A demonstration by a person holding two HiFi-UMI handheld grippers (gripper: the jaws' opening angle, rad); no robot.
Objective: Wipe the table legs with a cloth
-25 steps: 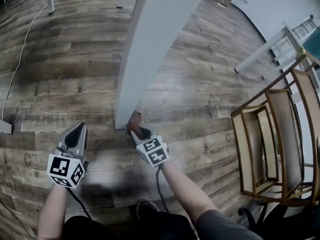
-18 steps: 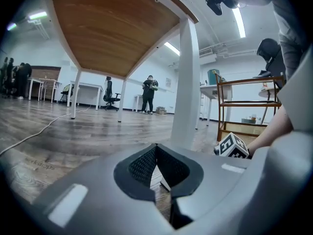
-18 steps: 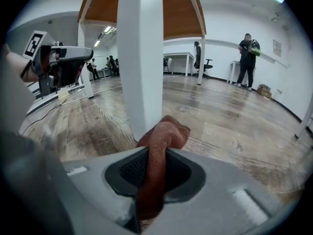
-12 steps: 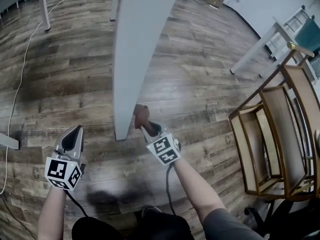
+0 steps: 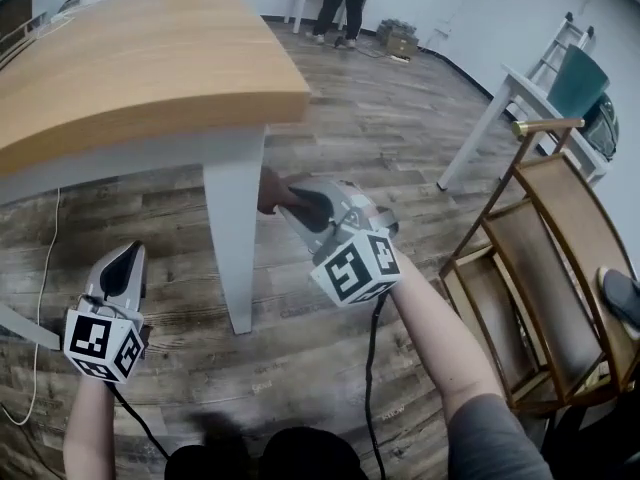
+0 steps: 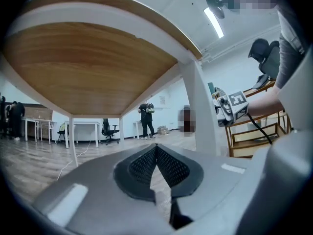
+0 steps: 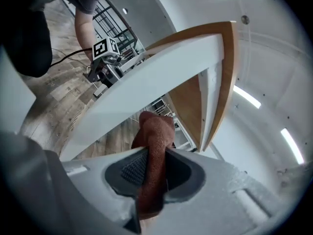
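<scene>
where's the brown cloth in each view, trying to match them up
Head view: cloth at centre, against the table leg, held by the right gripper.
Left gripper view: cloth not visible; only the right gripper beside the table leg.
Right gripper view: cloth at bottom centre, clamped between the jaws.
Shared landmark: the white table leg.
</scene>
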